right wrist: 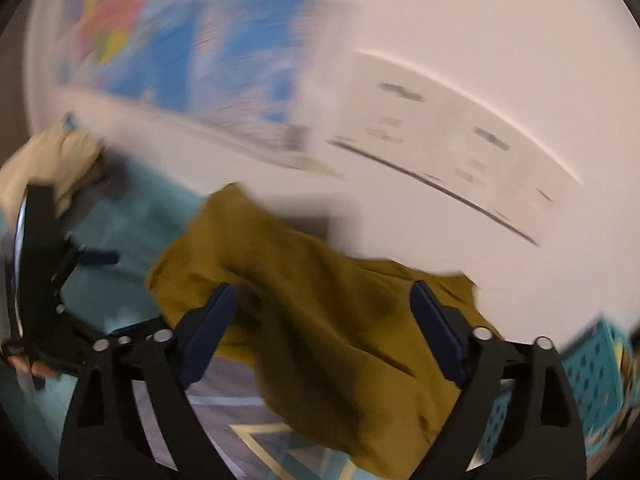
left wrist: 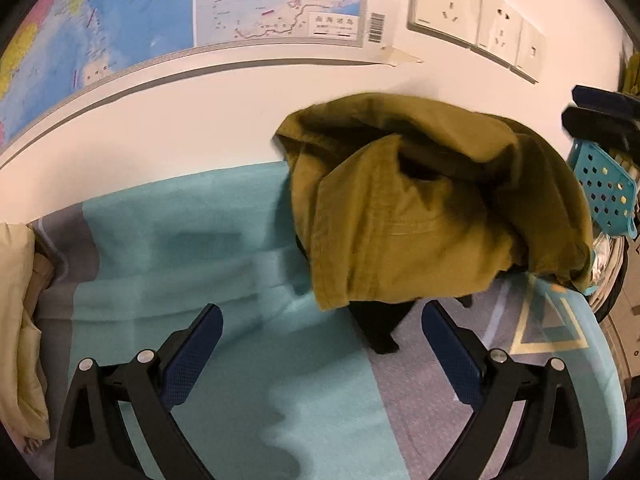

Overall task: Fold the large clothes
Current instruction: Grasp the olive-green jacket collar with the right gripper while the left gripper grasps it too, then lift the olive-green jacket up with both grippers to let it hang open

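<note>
We record, at the far left of the left wrist view, a cream-coloured cloth (left wrist: pixel 18 320) bunched at the edge of the bed. Next to it the bed sheet (left wrist: pixel 180 220) runs teal with grey bands. Above it a map (left wrist: pixel 120 12) is fixed to the white wall. The left gripper (left wrist: pixel 320 326) hovers over the sheet with its jaws set wide apart and nothing between them. To the right of centre the olive-green garment (left wrist: pixel 420 208) is bunched in a heap, raised clear of the sheet in front of the wall, with a black part (left wrist: pixel 378 324) hanging from beneath it (we cannot tell whether this is lining or a separate item). Above and to the right, wall sockets (left wrist: pixel 472 12) sit in a row, and a teal perforated basket (left wrist: pixel 604 188) stands at the right edge. In the right wrist view, which is heavily blurred, the left gripper (right wrist: pixel 86 256) appears at the left side over the sheet. The right gripper (right wrist: pixel 324 312) has its jaws apart, with the olive-green garment (right wrist: pixel 320 320) spread across the gap between them; we cannot tell whether either blue pad touches the fabric. The basket (right wrist: pixel 592 368) shows again at the lower right.
</note>
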The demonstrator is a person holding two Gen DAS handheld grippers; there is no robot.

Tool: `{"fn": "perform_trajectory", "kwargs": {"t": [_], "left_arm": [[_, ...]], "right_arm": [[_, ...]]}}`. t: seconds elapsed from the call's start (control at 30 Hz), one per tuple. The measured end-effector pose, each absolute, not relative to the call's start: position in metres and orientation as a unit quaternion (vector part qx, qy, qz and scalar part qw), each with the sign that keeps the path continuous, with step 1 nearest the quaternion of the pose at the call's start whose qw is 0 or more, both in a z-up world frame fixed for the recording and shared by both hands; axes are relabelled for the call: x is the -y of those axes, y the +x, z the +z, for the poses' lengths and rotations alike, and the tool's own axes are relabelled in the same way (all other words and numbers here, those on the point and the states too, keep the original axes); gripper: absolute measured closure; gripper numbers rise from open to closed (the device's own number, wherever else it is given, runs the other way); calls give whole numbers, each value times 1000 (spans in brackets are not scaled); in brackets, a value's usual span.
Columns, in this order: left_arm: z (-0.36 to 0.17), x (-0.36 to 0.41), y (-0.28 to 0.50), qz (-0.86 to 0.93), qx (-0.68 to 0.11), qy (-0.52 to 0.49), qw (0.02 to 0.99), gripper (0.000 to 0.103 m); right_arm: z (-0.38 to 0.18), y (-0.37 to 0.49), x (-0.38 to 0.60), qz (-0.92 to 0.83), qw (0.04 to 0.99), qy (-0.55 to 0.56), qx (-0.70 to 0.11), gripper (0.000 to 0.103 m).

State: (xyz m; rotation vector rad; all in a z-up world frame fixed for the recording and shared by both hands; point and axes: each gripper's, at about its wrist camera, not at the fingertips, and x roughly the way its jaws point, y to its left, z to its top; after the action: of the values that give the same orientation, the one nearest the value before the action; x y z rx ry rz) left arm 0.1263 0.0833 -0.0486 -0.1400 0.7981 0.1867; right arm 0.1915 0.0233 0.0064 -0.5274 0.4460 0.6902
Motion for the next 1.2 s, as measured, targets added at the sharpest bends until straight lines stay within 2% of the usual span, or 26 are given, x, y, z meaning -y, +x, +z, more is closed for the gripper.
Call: {"fn": "perform_trajectory", "kwargs": {"t": [0.17,0.23,0.27,0.3,0.33,0.37,0.63,0.83,0.97,1.0,1.03,1.1,1.13,1.2], "left_arm": [[-51,-92,131,94,-386,-71,915,7],[-52,-96,130,91,-386,-72,915,7],[-53,-99,130,89,-384,-73,916,7],[-54,-100,130,86,-382,-73,917,7],[-55,-102,129,83,-379,-71,919,7],[-55,-103,129,81,-376,-70,921,7],[-41,-91,117,16,-320,-58,946,7],[-25,-56,105,-45,-259,-41,964,7],[-30,-48,131,-24,-276,-1,961,9],[-33,-53,141,-13,-282,-3,959,14],[-34,-59,146,-14,-280,-10,960,31],[-31,-64,161,-22,-273,-8,962,69],[-29,-66,169,-46,-278,-9,959,101],[-12,-73,177,-53,-276,-26,959,103]], "right_arm": [[-22,199,-88,343,860,-304,-226,16],[-28,212,-96,329,862,-304,-238,36],[-28,220,-95,341,857,-288,-256,56],[-26,223,-90,354,854,-270,-267,68],[-18,222,-82,365,857,-246,-268,74],[-8,218,-75,350,869,-243,-251,90],[85,205,40,329,927,-56,-171,93],[123,186,88,334,933,-10,-135,93],[130,174,106,333,936,0,-117,93],[130,172,113,337,934,9,-115,93],[135,170,118,339,934,13,-112,93],[138,163,128,326,940,8,-101,93],[141,161,135,325,940,13,-101,93],[146,155,146,313,945,12,-95,94]]}}
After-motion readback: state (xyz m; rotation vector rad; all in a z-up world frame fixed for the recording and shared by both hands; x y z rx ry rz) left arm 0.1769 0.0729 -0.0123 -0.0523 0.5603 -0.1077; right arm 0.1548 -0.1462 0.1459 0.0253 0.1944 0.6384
